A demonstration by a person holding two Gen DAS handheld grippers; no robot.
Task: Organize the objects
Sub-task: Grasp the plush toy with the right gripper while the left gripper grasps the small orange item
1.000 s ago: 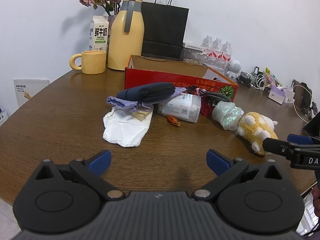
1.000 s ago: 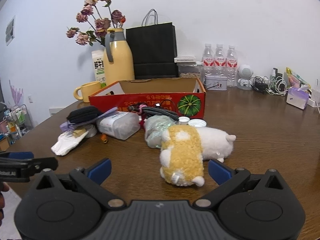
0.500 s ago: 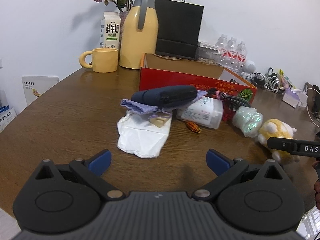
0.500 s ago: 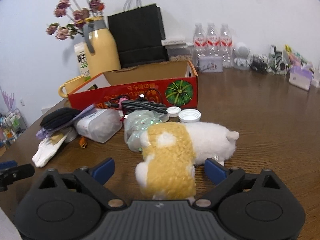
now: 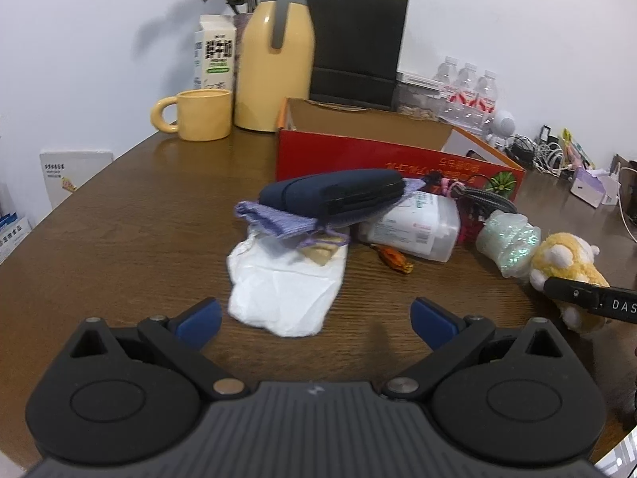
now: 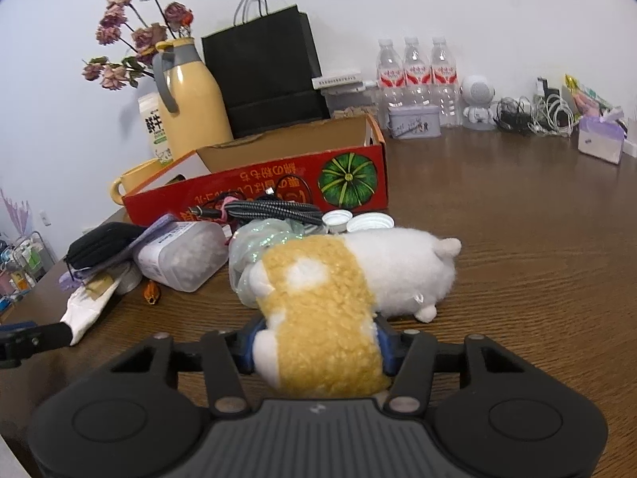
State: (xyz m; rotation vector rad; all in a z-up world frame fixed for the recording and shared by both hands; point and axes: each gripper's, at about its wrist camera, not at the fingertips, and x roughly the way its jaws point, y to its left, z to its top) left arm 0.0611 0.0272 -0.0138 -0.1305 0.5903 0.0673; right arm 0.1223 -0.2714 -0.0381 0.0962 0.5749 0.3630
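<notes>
Right tool (image 6: 316, 344) closing, blue pads against the plush toy (image 6: 350, 286).

On the table (image 6: 517, 215) the plush toy (image 6: 358, 275) lies nearest the right-wrist camera, with a crinkled bag (image 6: 258, 247) touching its left side and two caps (image 6: 358, 221) just behind it. Behind these stands the open box (image 6: 258, 183), a coiled cable (image 6: 274, 210) lying against its front wall. Left of the bag lies a plastic container (image 5: 414, 223); a pouch (image 5: 334, 195) rests partly on it and on a cloth (image 5: 274, 221), before them a white sock (image 5: 282, 286).
</notes>
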